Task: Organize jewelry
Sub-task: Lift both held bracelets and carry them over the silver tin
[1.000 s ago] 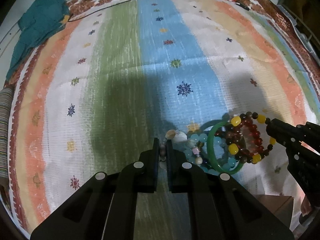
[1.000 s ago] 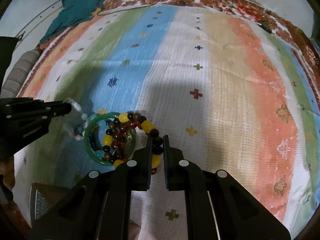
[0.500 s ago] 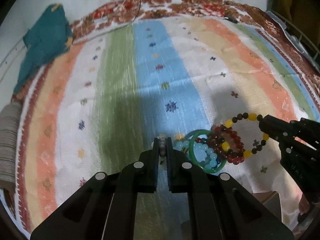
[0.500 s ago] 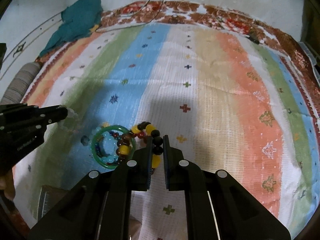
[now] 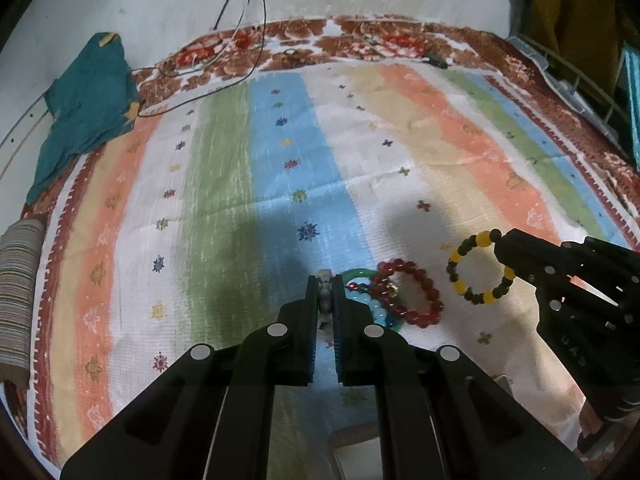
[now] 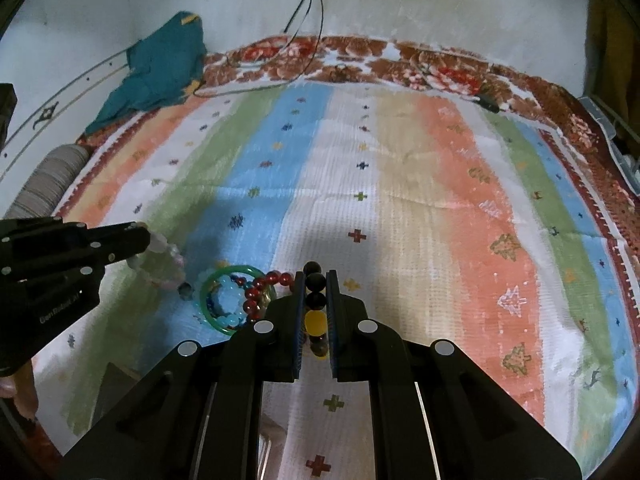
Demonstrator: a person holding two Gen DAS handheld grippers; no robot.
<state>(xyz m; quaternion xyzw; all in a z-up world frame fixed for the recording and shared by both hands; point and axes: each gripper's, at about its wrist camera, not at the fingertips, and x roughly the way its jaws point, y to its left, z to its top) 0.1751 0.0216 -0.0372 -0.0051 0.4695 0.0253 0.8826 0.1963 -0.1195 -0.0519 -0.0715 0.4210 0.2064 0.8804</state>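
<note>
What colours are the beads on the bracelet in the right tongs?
Yellow and dark beads alternating on the bracelet; clearest in the left wrist view.

Bangle (image 6: 224, 298) and two bead bracelets (image 5: 404, 298) are lying overlapped on the bedspread (image 5: 360, 152), between left tongs (image 5: 325, 280) and right tongs (image 6: 316, 276). Each is holding a bead bracelet (image 5: 476, 272) clear of the pile. Folded cloth (image 5: 86, 108) is sitting far left, cables (image 5: 240, 12) trailing along the far edge

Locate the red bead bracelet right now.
Left wrist view: red bead bracelet lies on the striped cloth, overlapping the green bangle, between both grippers.
</note>
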